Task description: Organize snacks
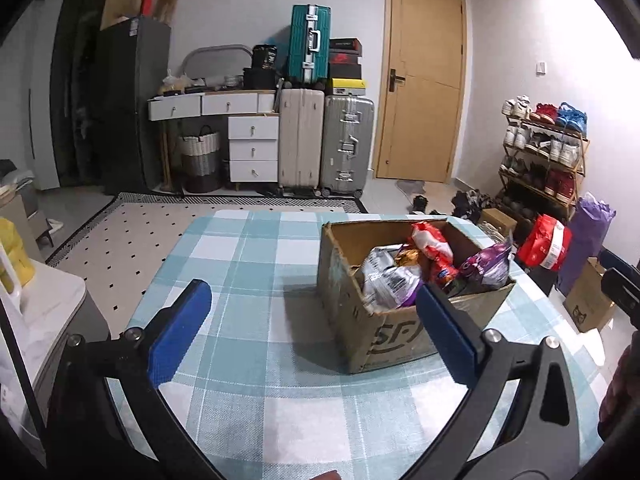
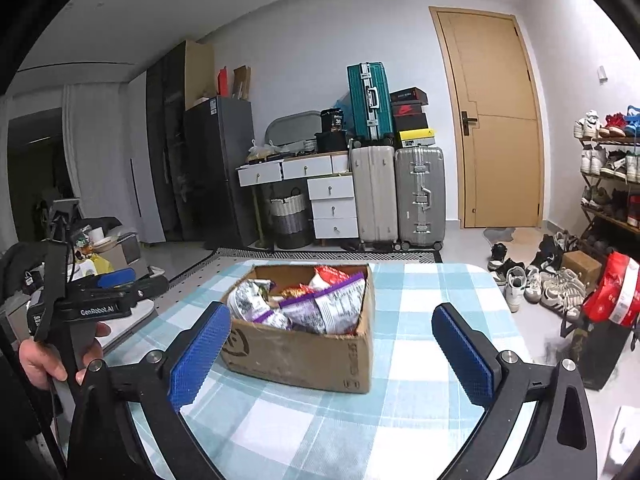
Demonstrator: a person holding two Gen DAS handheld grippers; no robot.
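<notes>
Nearest the lens in the left wrist view, the left gripper (image 1: 312, 316) with its blue-padded fingers (image 1: 180, 332) spread wide and nothing between them, held above the blue-and-white checked tablecloth (image 1: 256, 400); the right-hand pad overlaps the near corner of the cardboard box (image 1: 372, 332) in the picture, whether it touches cannot be told. In the right wrist view, the right gripper (image 2: 332, 344), likewise spread wide and holding nothing, its pads framing the box from the near side without contact. At the left edge of that view, the person's left hand (image 2: 48, 356) wrapped around the black handle of the left gripper, beside the table. On the tablecloth, the open-topped box stands upright, filled with snack packets: silver-and-purple bags (image 2: 312, 308) toward the front, a red packet (image 1: 434, 248) behind, a purple bag (image 1: 486, 262) leaning on the right wall. Beyond the table, a patterned rug (image 1: 132, 236); to the right, loose shoes (image 2: 532, 280) on the floor beside a shoe rack (image 1: 544, 152) and a red bag (image 1: 546, 242). Against the far wall, a white drawer unit (image 1: 253, 148), a woven basket (image 1: 200, 156), beige (image 1: 300, 136) and silver (image 1: 348, 140) suitcases with a teal suitcase (image 1: 310, 42) on top, and a closed wooden door (image 1: 424, 80)
</notes>
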